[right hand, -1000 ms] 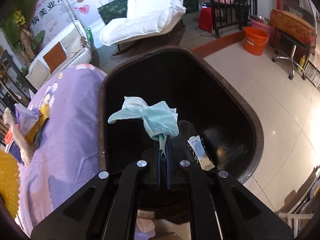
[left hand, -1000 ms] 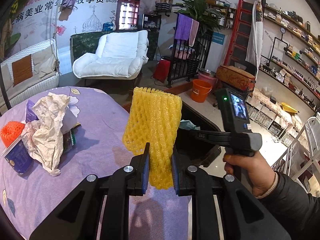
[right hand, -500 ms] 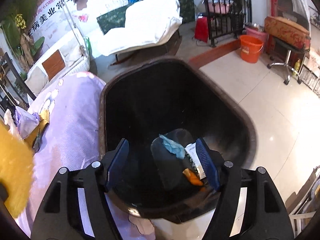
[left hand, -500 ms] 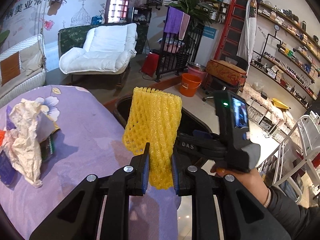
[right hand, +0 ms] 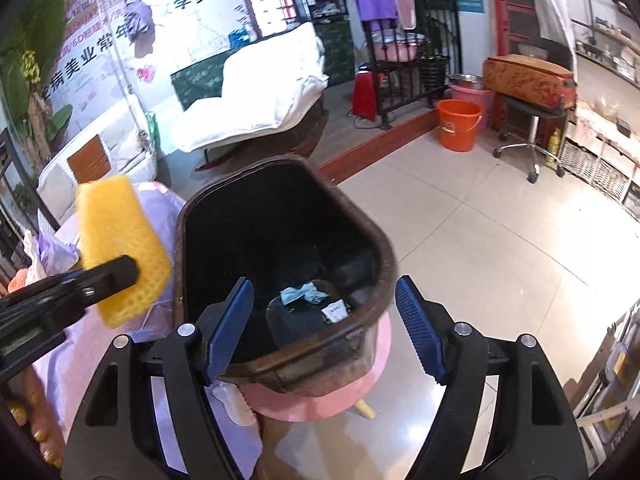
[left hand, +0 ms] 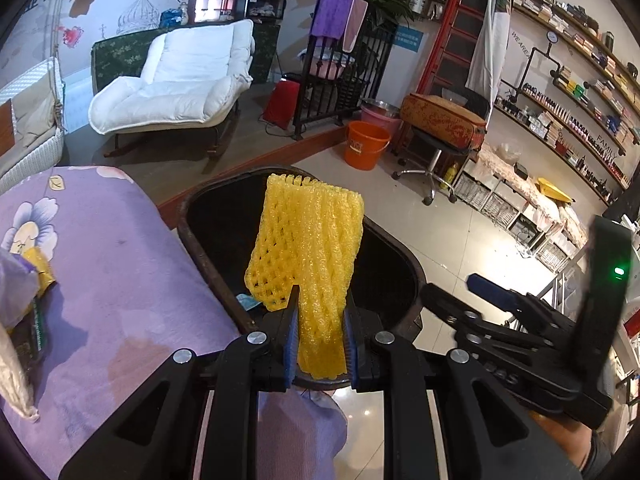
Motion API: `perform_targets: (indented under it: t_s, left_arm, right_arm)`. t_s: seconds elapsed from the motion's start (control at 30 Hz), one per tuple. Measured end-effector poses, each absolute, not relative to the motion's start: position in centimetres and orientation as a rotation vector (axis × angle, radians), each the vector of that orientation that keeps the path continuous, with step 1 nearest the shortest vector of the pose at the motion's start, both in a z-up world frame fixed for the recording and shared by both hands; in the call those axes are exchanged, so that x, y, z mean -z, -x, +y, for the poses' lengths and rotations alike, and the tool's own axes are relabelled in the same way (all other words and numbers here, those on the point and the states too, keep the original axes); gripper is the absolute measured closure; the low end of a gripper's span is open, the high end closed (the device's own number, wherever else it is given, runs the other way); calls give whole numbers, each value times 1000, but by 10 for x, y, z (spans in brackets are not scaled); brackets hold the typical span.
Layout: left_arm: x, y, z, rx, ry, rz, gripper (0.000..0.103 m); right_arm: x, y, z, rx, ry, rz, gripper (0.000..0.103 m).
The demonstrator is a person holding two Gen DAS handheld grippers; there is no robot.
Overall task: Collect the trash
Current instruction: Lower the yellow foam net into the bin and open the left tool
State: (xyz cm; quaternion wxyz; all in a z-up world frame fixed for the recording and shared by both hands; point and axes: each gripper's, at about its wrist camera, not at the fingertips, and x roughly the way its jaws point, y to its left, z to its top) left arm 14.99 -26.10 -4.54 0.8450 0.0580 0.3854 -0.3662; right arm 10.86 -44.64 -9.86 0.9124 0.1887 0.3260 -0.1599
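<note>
Left tool [left hand: 320, 344] clamps my yellow foam net [left hand: 308, 248] over the bin [right hand: 384, 264] for dropping; right tool [right hand: 324, 328], empty, is opening.

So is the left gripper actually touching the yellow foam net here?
Touching. In the left wrist view the left gripper has both blue fingers pressed against the yellow foam net, squeezing its lower end.
</note>
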Motion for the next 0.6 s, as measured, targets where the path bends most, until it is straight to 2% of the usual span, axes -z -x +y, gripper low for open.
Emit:
perform_targets:
  t_s: [0.4,0.5,0.6]
  left_arm:
    - [62,-174,-298,761,-160,892,84]
    - [66,-179,-305,769,-155,923,77]
    - [68,-180,-310,762,-175,924,59]
  right_arm:
    - [99,-82,-471,410,-436,642,29]
    - [100,-78,-475,424,-446,639,29]
    - [101,-75,-481,430,-456,643,28]
